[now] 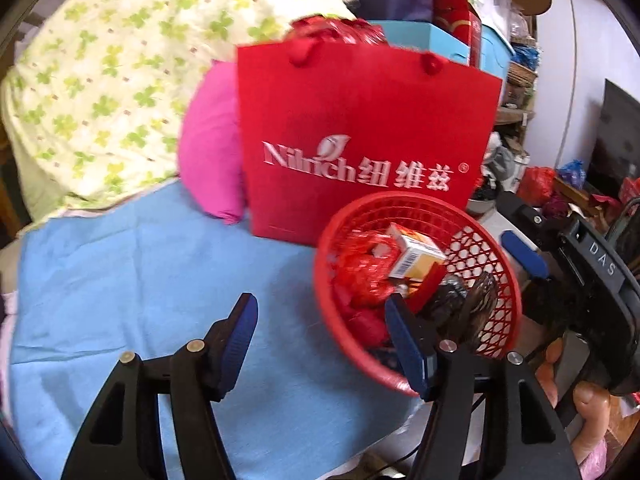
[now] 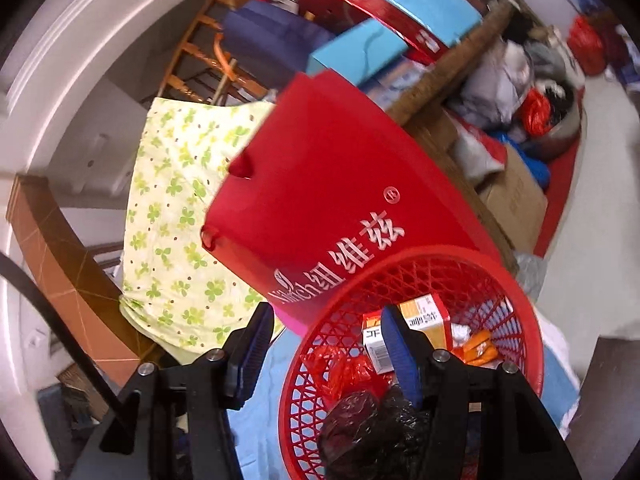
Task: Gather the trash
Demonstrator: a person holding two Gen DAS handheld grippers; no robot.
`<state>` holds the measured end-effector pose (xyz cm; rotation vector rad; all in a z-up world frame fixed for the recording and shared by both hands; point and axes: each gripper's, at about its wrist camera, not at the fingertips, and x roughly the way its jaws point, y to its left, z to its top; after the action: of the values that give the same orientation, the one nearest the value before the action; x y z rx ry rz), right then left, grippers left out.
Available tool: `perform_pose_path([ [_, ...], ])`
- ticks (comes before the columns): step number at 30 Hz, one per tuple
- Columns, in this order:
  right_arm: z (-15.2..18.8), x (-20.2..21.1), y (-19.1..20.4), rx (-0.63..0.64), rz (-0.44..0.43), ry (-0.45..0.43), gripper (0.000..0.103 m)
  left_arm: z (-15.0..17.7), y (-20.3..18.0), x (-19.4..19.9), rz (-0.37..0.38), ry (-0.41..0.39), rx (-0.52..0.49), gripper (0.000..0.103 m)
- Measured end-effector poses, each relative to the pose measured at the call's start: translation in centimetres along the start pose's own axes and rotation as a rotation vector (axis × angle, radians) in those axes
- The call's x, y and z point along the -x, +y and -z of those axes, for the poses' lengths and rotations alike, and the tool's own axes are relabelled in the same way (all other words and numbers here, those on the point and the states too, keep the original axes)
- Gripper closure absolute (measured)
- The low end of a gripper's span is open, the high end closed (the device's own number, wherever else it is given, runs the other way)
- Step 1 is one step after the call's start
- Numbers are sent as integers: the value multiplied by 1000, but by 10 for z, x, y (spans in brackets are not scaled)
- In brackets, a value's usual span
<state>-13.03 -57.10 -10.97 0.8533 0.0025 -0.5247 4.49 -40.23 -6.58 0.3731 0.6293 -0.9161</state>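
A red basket (image 1: 486, 240) sits at the right edge of a blue sheet (image 1: 140, 272) spread over a bed. In it lie a small yellow-and-white box (image 1: 416, 258), crumpled red plastic (image 1: 360, 276) and a wad of black plastic (image 1: 460, 304). The right wrist view also shows something orange (image 2: 478, 346) toward the basket's far side (too small to tell what).

Just behind the basket a red paper bag (image 1: 360, 128) stands upright, white lettering on its face, rope handles at its top edge. A pink pillow (image 1: 212, 148) lies against the bag's left side, and a quilt (image 1: 100, 80) with a green clover print is heaped at the bed's far left corner.

The left gripper (image 1: 320, 320) hangs over the sheet at the basket's near-left rim. Its jaws stand apart and grasp nothing: one finger is over bare sheet, the other over the basket's rim.

The right gripper (image 2: 324, 340) is likewise released, with nothing between its fingers; one finger is above the basket's contents, the other outside the rim over the sheet. In the left wrist view it appears at the basket's right side, with a hand (image 1: 588, 408) around its grip.

Boxes and bags are piled beyond the bed.
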Motion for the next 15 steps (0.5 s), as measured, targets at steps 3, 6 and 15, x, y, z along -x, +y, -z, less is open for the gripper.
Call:
perform_pose_path([
  [3,7,12,14,73,34,-22,43,0,5,23,-66,-35,-31,19],
  [6,16,30,26,138,60,-37,42,4,6,51,-121,-89,-68,17],
  [15,33,88,64,350,104,-32,35,13,7,104,-206,-157,-116,12],
])
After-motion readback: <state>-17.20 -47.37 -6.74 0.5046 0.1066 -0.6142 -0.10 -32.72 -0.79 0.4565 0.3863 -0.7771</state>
